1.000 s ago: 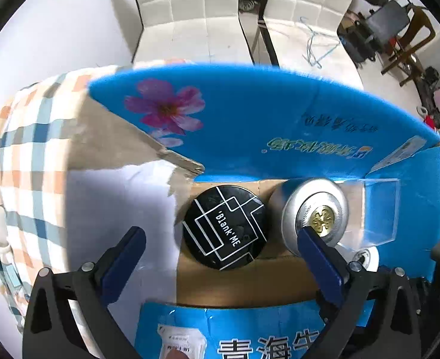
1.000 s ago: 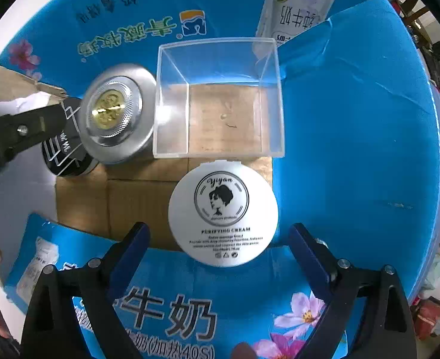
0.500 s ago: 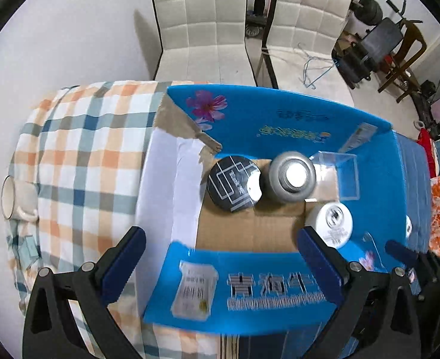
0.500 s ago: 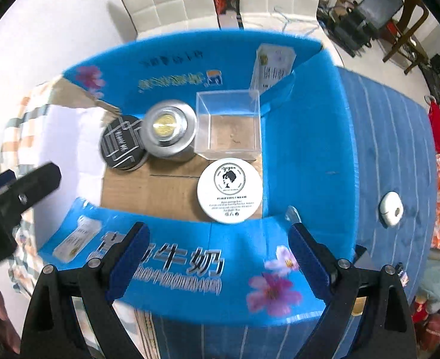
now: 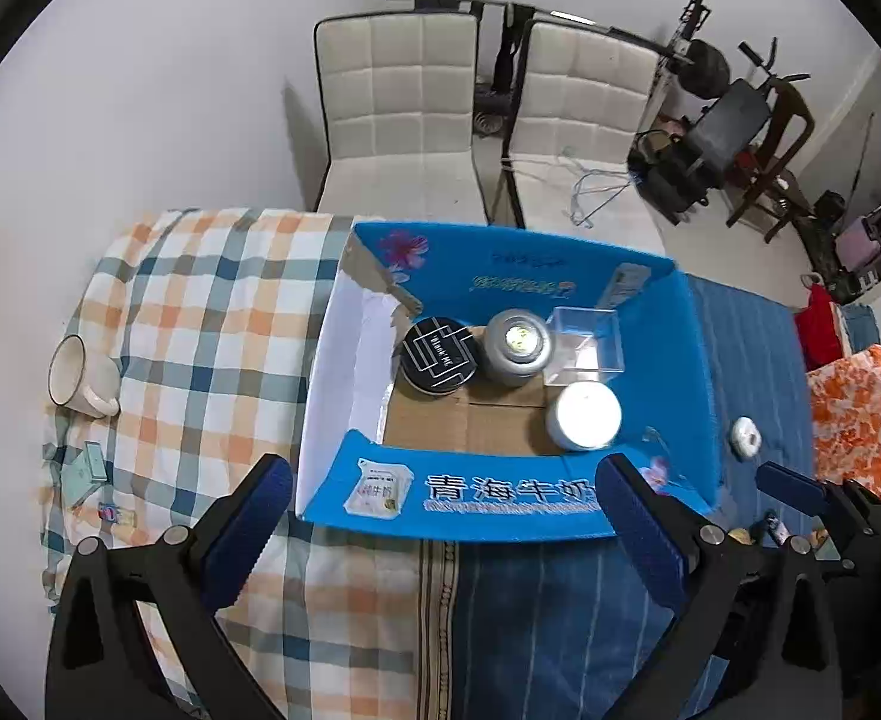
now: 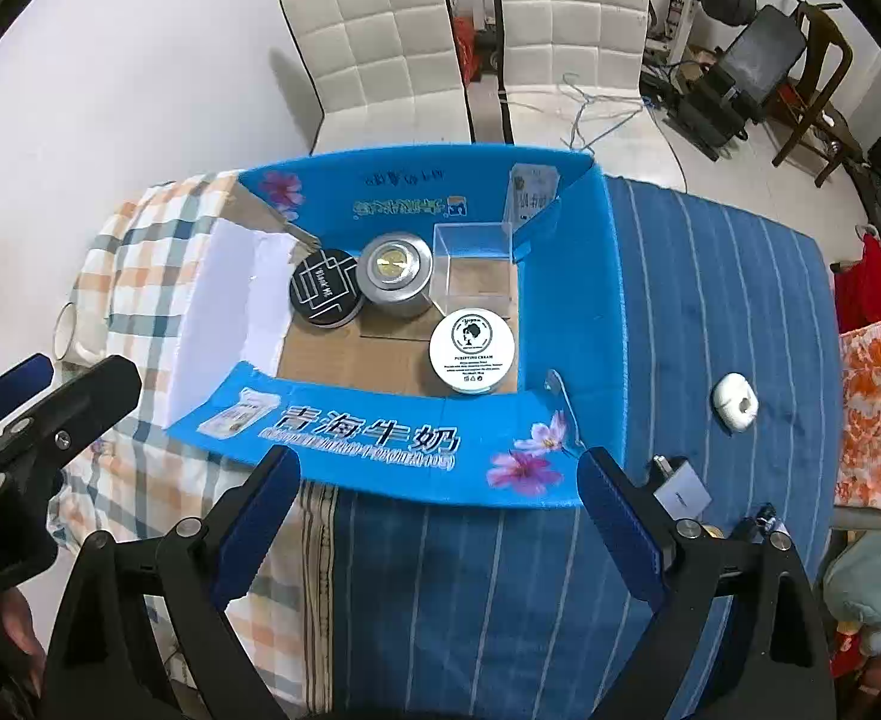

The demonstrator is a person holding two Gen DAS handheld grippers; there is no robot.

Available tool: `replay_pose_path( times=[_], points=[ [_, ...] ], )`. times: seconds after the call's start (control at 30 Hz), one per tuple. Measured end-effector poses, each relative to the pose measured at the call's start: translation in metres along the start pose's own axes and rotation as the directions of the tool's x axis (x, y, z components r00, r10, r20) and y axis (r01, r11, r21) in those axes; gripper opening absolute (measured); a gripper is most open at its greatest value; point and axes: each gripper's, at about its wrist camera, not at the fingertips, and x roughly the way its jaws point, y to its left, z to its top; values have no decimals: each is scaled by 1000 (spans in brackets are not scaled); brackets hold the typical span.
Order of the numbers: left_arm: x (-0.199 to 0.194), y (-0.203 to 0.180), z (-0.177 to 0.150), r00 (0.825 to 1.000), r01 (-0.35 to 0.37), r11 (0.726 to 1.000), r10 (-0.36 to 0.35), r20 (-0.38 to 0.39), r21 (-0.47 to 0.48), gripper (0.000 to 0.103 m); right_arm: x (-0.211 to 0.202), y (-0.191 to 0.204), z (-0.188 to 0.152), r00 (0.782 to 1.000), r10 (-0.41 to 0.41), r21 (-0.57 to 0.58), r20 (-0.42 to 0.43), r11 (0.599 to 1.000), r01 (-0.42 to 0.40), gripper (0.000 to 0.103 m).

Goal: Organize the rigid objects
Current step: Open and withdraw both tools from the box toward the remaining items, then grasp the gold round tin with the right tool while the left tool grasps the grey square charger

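Both my tongs, left gripper (image 5: 440,531) and right gripper (image 6: 440,513), gape empty above the blue box (image 6: 566,300); black tin (image 6: 325,293), silver tin (image 6: 396,275), clear case (image 6: 477,267) and white jar (image 6: 472,350) sit grouped inside, apparently sorted.

A cardboard box (image 6: 560,276) sits on the bench (image 6: 710,300). In it, along the far wall, a flat tin (image 6: 325,286) stands left, a metal tin (image 6: 396,276) touching it in the middle, a clear case (image 6: 479,270) right. A cream jar (image 6: 472,350) stands before the case. A mug (image 5: 80,378) lies left of the box; two chairs (image 6: 470,42) stand behind.
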Motion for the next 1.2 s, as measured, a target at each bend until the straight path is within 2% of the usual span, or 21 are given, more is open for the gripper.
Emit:
replay_pose_path(
  times=[0.4,0.63,0.8,1.0,1.13,1.2],
  points=[
    [-65,-18,-13,995,2,999,-6,104,33,103,-75,-3,-24,995,64,-30,81,998,-62,96],
    [-68,-41,-18,994,15,999,-20,107,45,103,-88,-27,-31,992,73,-7,101,997,-73,96],
    [-51,-81,-23,994,79,994,-85,73,82,103,-80,-89,-41,997,38,90,72,995,-45,96],
    [-7,-161,-41,989,149,975,-148,-16,162,103,-65,-187,-62,998,-54,229,13,972,50,96],
    [26,-208,-59,986,158,965,-145,-77,210,103,-32,-249,-86,994,-104,304,-45,946,113,96],
    [43,-225,-70,990,129,963,-110,-90,237,103,-3,-273,-99,993,-87,355,-78,928,109,96]
  ],
)
